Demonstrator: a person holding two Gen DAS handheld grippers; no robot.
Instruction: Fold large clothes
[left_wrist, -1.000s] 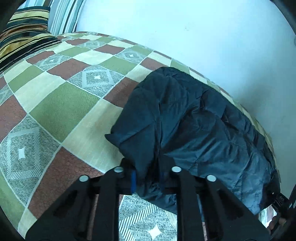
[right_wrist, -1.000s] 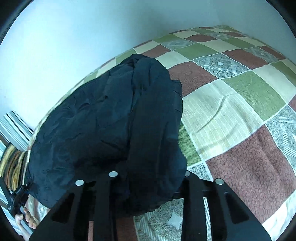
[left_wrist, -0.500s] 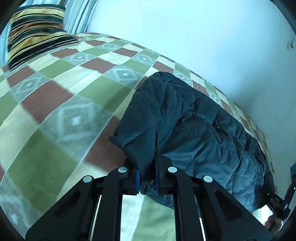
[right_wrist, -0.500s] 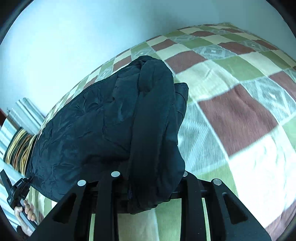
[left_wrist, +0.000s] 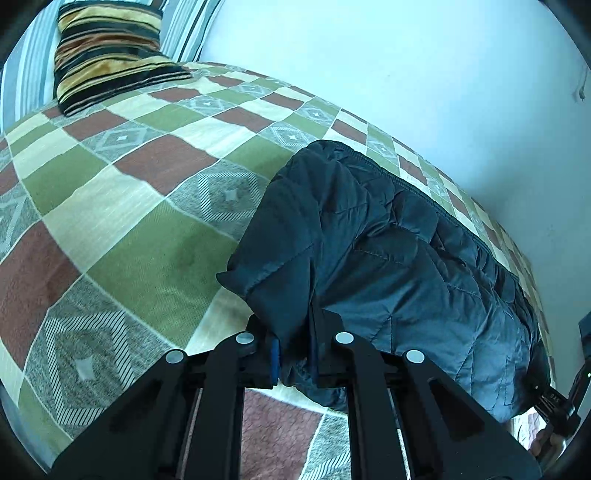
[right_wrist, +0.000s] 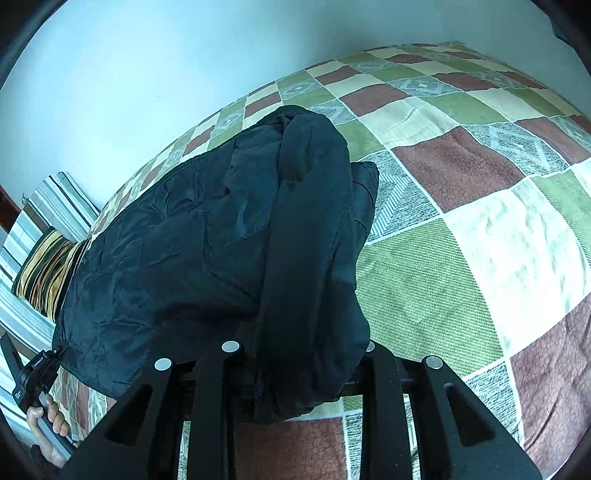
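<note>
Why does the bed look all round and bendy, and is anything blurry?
Left wrist view: the fisheye lens curves the checked bedspread into a dome, with dark corners; the dark jacket looks sharp. Right wrist view: same bulge; the bedspread's pale squares are washed out by bright light.

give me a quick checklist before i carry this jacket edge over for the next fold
1. Left claw shut on the jacket: ok, fabric sits between its fingers.
2. Right claw shut on jacket: ok, a thick bundle fills it, though the fingertips are hidden.
3. Both ends lifted evenly: cannot tell.
4. Far edge lying flat on the bedspread near the wall: ok.
5. Landing area free: ok, the striped pillow lies well apart.
6. Sleeve tucked in: not ok, a loose flap sticks out at the left claw.
</note>
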